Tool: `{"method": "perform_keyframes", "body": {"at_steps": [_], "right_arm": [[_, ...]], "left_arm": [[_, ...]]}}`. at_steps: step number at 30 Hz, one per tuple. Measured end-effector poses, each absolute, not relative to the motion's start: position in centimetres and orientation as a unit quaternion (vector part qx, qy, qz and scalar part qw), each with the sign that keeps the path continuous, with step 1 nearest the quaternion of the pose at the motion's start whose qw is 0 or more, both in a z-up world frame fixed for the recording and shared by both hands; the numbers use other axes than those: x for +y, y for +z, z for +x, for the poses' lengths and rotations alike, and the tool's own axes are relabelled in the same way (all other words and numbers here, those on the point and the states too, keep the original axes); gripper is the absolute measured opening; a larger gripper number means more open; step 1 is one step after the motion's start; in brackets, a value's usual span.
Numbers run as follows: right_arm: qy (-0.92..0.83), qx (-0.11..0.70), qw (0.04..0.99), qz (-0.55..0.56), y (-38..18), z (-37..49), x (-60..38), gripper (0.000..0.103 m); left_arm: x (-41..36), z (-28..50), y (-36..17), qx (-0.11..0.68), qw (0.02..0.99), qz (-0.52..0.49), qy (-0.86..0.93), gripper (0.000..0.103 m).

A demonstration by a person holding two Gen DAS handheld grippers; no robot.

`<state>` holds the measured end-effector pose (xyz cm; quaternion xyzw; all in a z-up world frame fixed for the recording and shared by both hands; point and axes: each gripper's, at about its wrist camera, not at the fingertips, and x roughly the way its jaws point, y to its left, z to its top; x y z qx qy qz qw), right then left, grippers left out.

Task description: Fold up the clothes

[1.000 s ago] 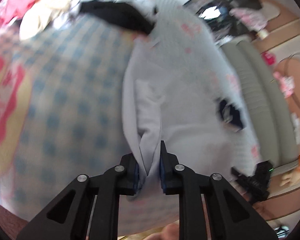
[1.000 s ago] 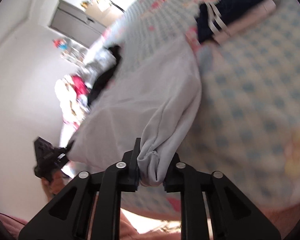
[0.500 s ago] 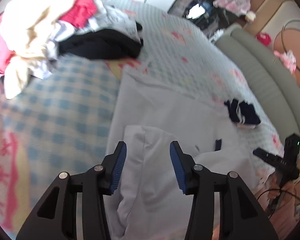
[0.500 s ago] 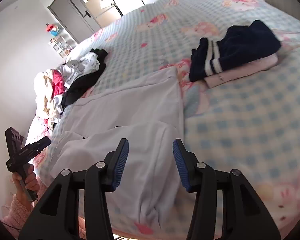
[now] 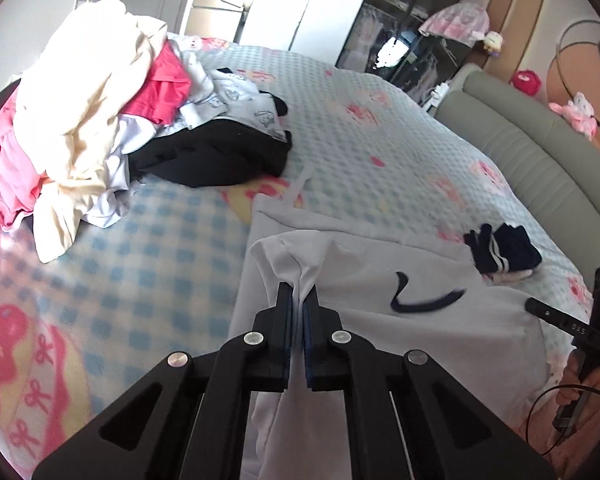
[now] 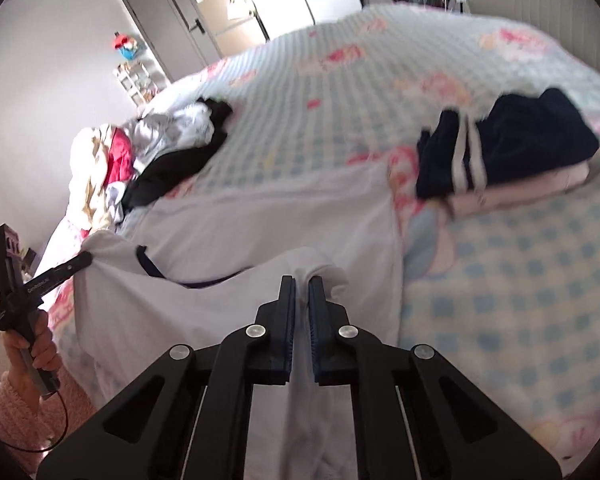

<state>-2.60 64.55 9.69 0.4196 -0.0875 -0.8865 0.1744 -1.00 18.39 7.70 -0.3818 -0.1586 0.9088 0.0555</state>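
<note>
Left wrist view
Left gripper (image 5: pixel 297 304): low centre, jaws pinched on a fold of the white garment (image 5: pixel 420 332).
Garment: spread across the frame's lower middle on the checked bedspread (image 5: pixel 160 248).
Around: clothes pile (image 5: pixel 100 112) upper left; navy folded stack (image 5: pixel 502 250) at right.

Right wrist view
Right gripper (image 6: pixel 301 292): low centre, jaws nearly closed on the garment's bunched edge.
Writing: lettering on the other gripper at left, too blurred to read.

Each wrist camera looks close along its own fingers across the bed (image 5: pixel 380 132), the left from the near-left edge, the right from the near-right, both sharing the white garment (image 5: pixel 440 332) between them.
</note>
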Motion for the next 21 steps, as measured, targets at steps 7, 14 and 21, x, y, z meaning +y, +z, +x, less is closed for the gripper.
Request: {"method": "perform_keyframes", "body": {"at_steps": [7, 14, 21], "right_arm": [[-0.862, -0.065, 0.114, 0.490, 4.5, -6.0, 64.7, 0.006], [-0.889, -0.086, 0.105, 0.438, 9.4, -5.0, 66.2, 0.025], [-0.871, -0.097, 0.190, 0.442, 9.0, -1.1, 60.2, 0.025]], "left_arm": [[17.6, -3.8, 1.7, -0.197, 0.038, -0.477, 0.856, 0.019], [20.5, -1.4, 4.8, -0.176, 0.065, -0.430, 0.883, 0.036], [26.1, 0.8, 5.3, -0.160, 0.134, -0.428, 0.880, 0.036]]}}
